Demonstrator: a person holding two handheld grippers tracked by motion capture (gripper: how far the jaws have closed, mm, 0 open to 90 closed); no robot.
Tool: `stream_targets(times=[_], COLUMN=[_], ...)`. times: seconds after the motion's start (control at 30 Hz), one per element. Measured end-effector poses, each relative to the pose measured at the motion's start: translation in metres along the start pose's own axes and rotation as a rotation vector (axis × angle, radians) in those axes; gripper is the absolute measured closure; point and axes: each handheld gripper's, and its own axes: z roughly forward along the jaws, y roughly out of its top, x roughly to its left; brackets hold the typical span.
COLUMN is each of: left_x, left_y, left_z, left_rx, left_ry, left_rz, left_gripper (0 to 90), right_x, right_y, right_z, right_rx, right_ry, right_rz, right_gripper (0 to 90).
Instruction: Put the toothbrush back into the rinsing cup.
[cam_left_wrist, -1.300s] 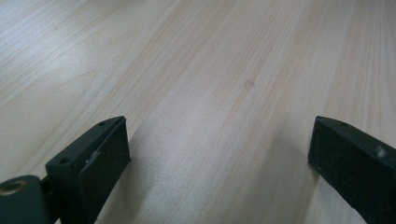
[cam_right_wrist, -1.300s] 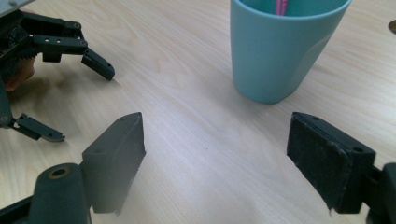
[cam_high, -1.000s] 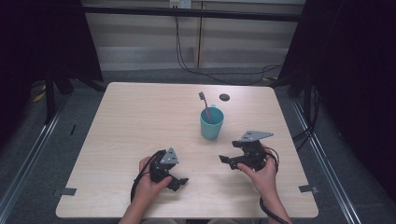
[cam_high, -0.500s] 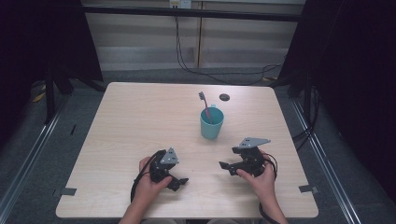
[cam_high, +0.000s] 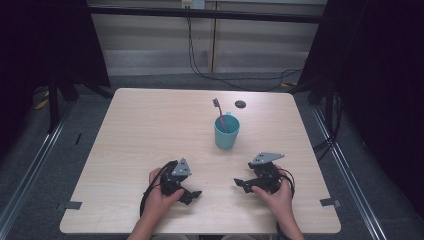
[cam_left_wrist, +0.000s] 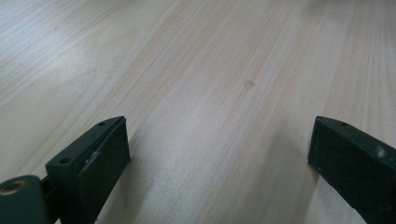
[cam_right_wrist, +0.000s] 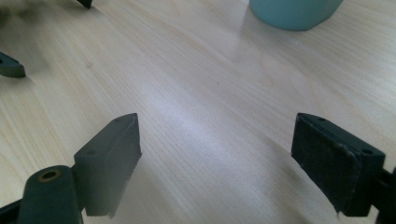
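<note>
Both my grippers, left (cam_high: 192, 194) and right (cam_high: 241, 183), rest spread and empty. The cup (cam_high: 226, 132) looks light, rigid, slick; I'd pinch its rim, clear of the toothbrush (cam_high: 218, 110).

Right gripper (cam_right_wrist: 215, 140): jaws spread wide over bare wooden table (cam_right_wrist: 196, 84). Teal cup (cam_right_wrist: 294, 11) stands ahead; nothing lies between the jaws.

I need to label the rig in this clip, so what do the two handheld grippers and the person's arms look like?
Both are black. The left gripper and the right gripper each carry a grey three-cornered plate on top and trail a black cable. Each has two flat, blocky black jaws with small screw holes, and a brass-coloured pivot shows at the base of one jaw. The forearms are bare, with no sleeves in view.
</note>
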Motion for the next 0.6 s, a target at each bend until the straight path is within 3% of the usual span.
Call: stream_targets(times=[0.2,0.6], left_x=[0.0,0.0], left_y=[0.0,0.0], left_z=[0.0,0.0], left_rx=[-0.002,-0.002], left_ry=[-0.001,-0.001], left_rz=[0.0,-0.001], left_gripper=[5.2,5.2], right_x=[0.002,0.003], right_y=[-0.004,-0.012], right_z=[0.006,0.005], right_rx=[0.03,0.004], right_ry=[-0.011,-0.003], right_rz=[-0.034,-0.058], right_gripper=[14.3,12.5])
